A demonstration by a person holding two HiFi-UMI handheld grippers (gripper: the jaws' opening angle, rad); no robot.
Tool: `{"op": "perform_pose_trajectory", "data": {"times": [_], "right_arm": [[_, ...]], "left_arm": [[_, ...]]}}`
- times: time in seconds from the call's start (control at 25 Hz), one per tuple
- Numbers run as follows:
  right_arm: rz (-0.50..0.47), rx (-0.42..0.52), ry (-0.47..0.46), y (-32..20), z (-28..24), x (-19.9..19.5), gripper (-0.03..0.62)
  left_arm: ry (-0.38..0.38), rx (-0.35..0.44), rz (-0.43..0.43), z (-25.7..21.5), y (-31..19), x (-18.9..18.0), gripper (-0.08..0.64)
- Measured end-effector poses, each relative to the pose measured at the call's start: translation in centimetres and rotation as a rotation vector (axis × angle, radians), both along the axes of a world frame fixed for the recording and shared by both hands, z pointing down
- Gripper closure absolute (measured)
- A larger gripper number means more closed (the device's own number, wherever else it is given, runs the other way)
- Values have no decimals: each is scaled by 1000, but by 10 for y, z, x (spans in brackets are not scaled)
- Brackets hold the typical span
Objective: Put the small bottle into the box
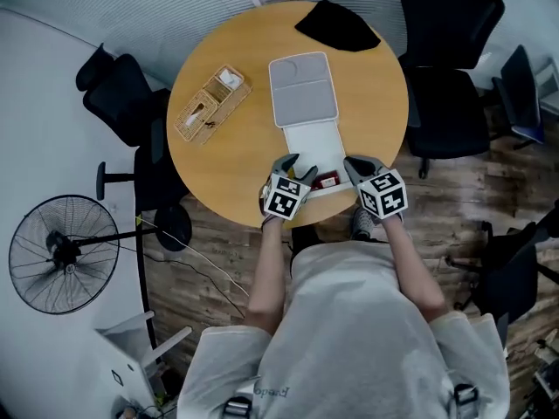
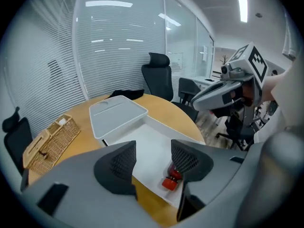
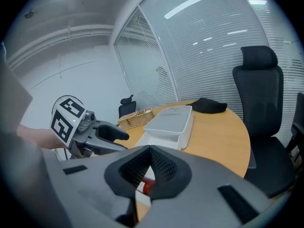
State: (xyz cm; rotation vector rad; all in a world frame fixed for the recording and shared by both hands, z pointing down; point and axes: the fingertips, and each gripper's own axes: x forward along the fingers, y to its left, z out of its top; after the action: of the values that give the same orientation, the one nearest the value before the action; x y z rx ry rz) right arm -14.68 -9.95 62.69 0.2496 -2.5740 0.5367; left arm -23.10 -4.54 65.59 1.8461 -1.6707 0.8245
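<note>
The small bottle (image 1: 325, 181) with a red cap lies on its side inside the open white box (image 1: 311, 142), close to the box's near edge. The grey lid (image 1: 302, 88) is flipped back behind it. My left gripper (image 1: 293, 166) is open just left of the bottle; the bottle (image 2: 172, 178) shows beside its right finger, untouched. My right gripper (image 1: 356, 168) hovers at the box's right, shut with nothing in it. Past its closed jaws (image 3: 151, 167) the bottle's (image 3: 147, 186) red cap shows.
A wicker basket (image 1: 210, 105) sits on the round wooden table (image 1: 236, 168) to the left. A black cloth (image 1: 338, 25) lies at the far edge. Black office chairs (image 1: 450, 68) stand around the table, and a floor fan (image 1: 61, 253) stands at the left.
</note>
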Motion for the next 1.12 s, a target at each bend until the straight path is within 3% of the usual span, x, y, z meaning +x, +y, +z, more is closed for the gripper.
{"op": "perform_pose_trajectory", "data": {"times": [0.28,0.52,0.72,1.0,1.12], "right_arm": [[-22,27,-46,-5,-5,0,574],[-119,15,-35,8,5,-11,574],[-185,37,-37,17,2,-16,574],[-193,42,-39,11,1,-12,574],[-196,56,-41,8,-3,-15,574]], "left_arm": [[65,125,-332,-20,31,-11,313],[67,165,-469,-17,45,2,315],[2,191,-508,-23,53,14,339],[10,227,-517,-23,48,22,387],[12,229,-499,-22,47,24,453]]}}
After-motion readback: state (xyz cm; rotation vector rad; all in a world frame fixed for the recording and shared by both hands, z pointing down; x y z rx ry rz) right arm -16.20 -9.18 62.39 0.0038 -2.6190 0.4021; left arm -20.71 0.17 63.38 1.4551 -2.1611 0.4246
